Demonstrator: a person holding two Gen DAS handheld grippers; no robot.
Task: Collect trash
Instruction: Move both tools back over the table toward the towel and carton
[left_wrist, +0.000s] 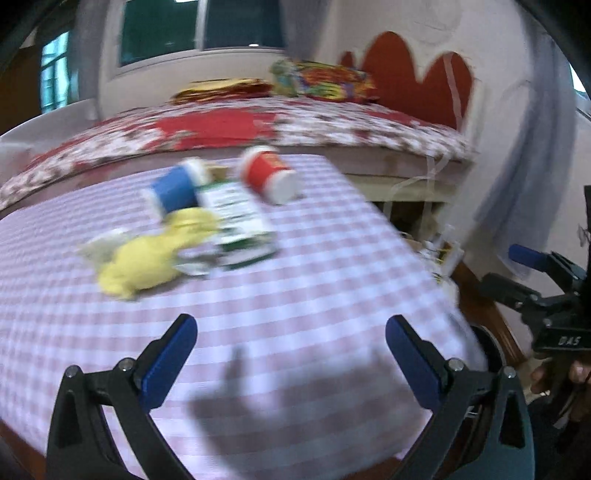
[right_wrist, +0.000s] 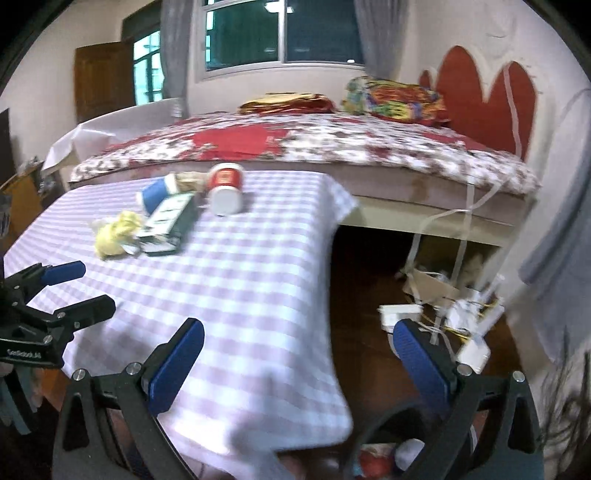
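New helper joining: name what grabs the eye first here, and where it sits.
A litter cluster at the far end of the checked tablecloth: a red cup on its side, a blue cup, a flattened green-white carton and crumpled yellow paper. Both tongs, left and right, hover open, empty.

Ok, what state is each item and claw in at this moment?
Red cup: lying on its side.
Blue cup: lying on its side.
Green-and-white carton: lying flat.
Yellow wrapper: crumpled.
Left claw: open, empty.
Right claw: open, empty.
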